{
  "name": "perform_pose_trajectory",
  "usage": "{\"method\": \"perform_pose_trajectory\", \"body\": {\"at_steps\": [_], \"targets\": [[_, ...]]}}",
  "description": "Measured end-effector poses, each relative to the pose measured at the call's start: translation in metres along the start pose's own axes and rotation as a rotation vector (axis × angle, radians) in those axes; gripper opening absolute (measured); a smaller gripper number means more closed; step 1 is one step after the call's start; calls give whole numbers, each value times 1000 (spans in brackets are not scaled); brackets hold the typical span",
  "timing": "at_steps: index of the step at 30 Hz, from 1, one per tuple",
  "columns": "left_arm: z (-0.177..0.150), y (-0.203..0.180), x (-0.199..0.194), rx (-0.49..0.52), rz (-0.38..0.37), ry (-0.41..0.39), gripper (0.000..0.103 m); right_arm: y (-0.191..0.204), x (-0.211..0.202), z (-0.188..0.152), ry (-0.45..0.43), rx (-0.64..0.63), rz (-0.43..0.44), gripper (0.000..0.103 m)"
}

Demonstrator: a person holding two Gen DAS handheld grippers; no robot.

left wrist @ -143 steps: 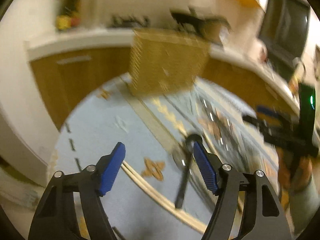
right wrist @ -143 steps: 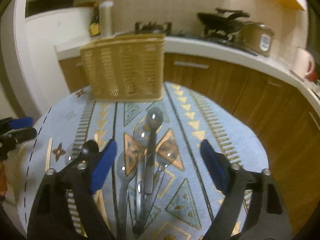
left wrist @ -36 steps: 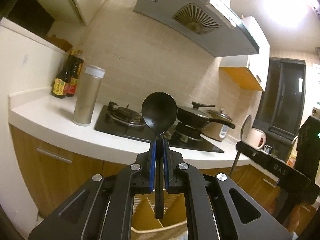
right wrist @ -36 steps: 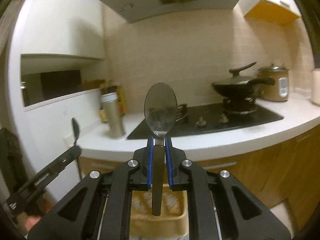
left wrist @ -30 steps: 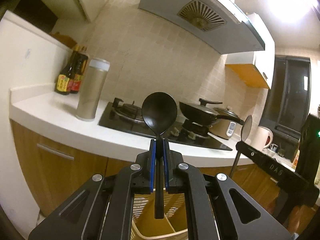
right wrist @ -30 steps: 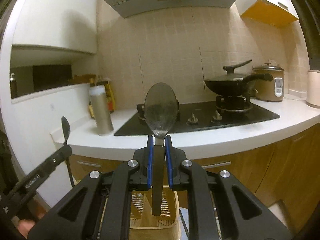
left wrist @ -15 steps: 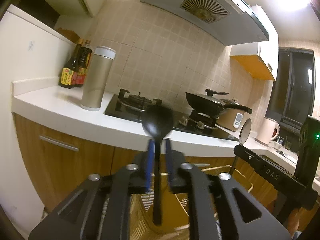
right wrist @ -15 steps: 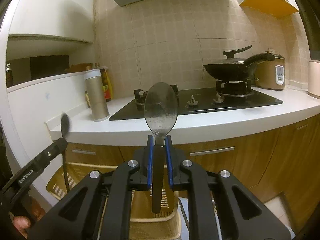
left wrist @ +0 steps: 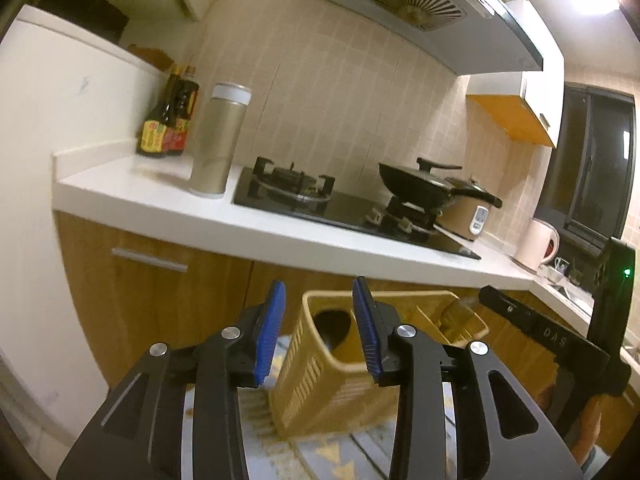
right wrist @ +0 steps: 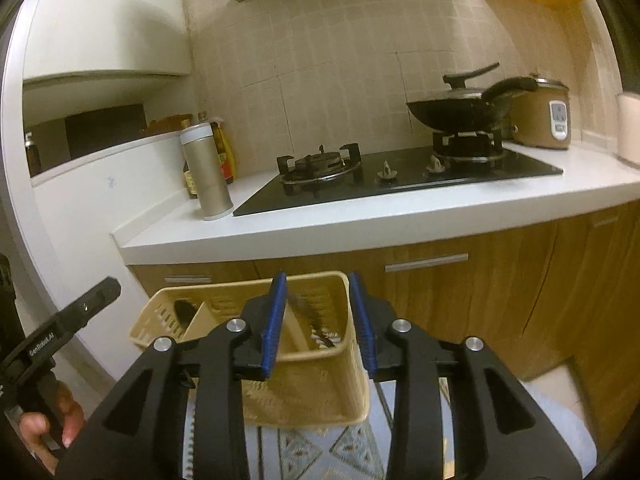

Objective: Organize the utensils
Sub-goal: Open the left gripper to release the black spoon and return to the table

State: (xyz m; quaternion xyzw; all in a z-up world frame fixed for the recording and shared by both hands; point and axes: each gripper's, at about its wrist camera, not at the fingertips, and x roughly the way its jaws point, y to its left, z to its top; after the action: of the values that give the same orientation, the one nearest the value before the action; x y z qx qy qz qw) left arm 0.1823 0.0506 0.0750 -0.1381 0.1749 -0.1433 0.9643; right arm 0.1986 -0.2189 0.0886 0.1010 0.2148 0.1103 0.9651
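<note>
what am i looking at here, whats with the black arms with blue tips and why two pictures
No robot here: a person holds a hand-operated claw in each hand, and each claw carries a wide-angle camera looking forward along its two fingers. That gives two pictures, one from the left claw and one from the right claw.

The blue strips are the grip pads. Both claws are opening at this moment, with nothing between the pads.

Just beyond them stands a yellow slatted utensil basket on a patterned cloth. A black spoon sits in its left compartment and a metal spoon, blurred, in its right one.

Behind is a kitchen counter with a gas hob. In the right view's lower left corner you can see the person's hand gripping the other claw.
</note>
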Motion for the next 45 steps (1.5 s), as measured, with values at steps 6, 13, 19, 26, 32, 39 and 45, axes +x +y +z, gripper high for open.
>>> {"method": "perform_pose_trajectory", "body": {"at_steps": [6, 13, 19, 26, 32, 39, 45], "targets": [[6, -2, -31, -9, -10, 100, 36, 3, -37, 3, 21, 4, -19, 30], [-6, -19, -50, 52, 0, 333, 40, 11, -68, 2, 124, -40, -55, 30], [-61, -16, -42, 2, -83, 640, 40, 20, -68, -27, 331, -114, -92, 30], [-126, -26, -32, 41, -91, 883, 40, 0, -39, -71, 629, -60, -62, 30], [-157, -37, -28, 71, -74, 947, 39, -11, -8, -111, 849, 15, -4, 30], [-159, -38, -29, 89, -56, 933, 37, -11, 15, -130, 943, 26, 4, 29], [-161, -44, -28, 142, -43, 930, 36, 6, 18, -133, 958, -72, -27, 29]]}}
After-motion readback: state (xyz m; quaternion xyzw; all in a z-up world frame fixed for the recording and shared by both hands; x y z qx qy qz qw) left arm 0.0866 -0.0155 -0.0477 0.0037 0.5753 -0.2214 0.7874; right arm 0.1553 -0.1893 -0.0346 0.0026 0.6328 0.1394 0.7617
